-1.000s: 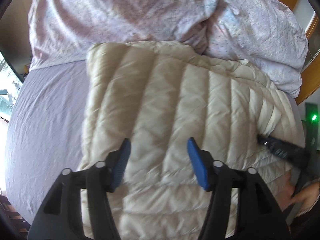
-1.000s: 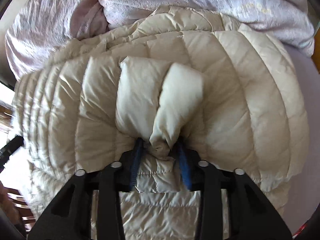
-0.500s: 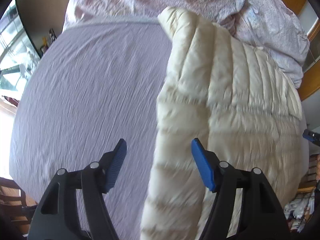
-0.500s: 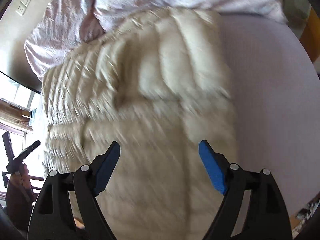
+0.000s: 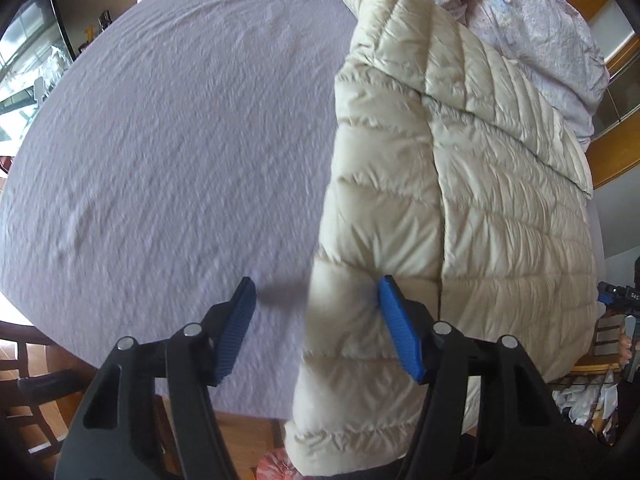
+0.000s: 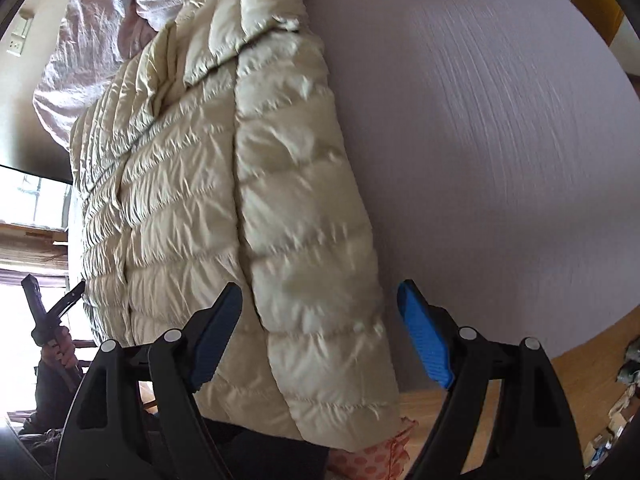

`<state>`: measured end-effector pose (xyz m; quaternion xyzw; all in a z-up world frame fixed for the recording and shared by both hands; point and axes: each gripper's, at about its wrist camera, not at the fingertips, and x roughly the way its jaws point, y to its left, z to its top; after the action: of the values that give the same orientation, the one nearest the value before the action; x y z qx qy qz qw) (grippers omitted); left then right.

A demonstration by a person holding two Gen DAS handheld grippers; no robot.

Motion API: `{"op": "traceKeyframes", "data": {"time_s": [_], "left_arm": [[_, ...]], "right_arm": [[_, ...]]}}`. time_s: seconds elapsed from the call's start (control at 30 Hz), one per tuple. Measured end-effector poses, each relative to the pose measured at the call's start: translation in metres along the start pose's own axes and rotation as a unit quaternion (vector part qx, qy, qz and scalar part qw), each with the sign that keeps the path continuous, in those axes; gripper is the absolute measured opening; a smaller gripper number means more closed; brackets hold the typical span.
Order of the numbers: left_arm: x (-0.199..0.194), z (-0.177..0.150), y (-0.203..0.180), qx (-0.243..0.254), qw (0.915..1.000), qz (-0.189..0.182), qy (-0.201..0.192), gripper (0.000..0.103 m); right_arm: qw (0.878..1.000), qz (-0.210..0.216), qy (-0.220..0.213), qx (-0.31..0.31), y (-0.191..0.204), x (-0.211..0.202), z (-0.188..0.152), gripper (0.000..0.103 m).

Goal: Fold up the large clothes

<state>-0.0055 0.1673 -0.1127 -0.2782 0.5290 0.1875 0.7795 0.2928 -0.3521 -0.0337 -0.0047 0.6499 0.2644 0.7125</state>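
A cream quilted down jacket [image 5: 472, 184] lies on a lavender bed sheet [image 5: 180, 140], its sleeves folded onto the body and its hem hanging over the bed's near edge. My left gripper [image 5: 316, 320] is open and empty above the jacket's left edge. In the right wrist view the jacket [image 6: 240, 184] fills the left and middle, and my right gripper [image 6: 320, 332] is open and empty above its right edge. The left gripper shows there at the far left [image 6: 44, 312], and the right gripper at the far right of the left wrist view [image 5: 618, 294].
A crumpled pink floral duvet [image 5: 540, 24] is heaped at the head of the bed, touching the jacket's far end. The sheet [image 6: 500, 140] spreads out beside the jacket. Wooden floor [image 6: 520, 368] and a chair [image 5: 24, 364] lie below the bed's near edge.
My right gripper was shut on a jacket sleeve a second ago; it has let go and opened. Both grippers have pulled back toward the bed's near edge, left swinging left, right swinging right.
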Motion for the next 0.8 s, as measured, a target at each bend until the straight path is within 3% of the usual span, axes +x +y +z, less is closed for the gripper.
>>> {"op": "traceKeyframes", "data": {"time_s": [0.37,0.67,0.77,0.8], "left_arm": [[-0.008,-0.03,-0.003,0.005,0.9998,-0.018,-0.002,0.048],[-0.014,-0.06,-0.014,0.013,0.9994,-0.033,0.001,0.043],[-0.014,-0.066,-0.018,0.012,0.9992,-0.038,0.003,0.035],[-0.014,-0.067,-0.02,0.011,0.9991,-0.041,0.003,0.033]], "right_arm": [[0.998,0.061,0.01,0.024,-0.025,-0.003,-0.029,0.072],[0.994,0.109,0.026,0.017,-0.031,-0.006,-0.057,0.063],[0.993,0.113,0.032,0.012,-0.033,-0.006,-0.061,0.05],[0.993,0.114,0.036,0.011,-0.031,-0.004,-0.061,0.035]]}}
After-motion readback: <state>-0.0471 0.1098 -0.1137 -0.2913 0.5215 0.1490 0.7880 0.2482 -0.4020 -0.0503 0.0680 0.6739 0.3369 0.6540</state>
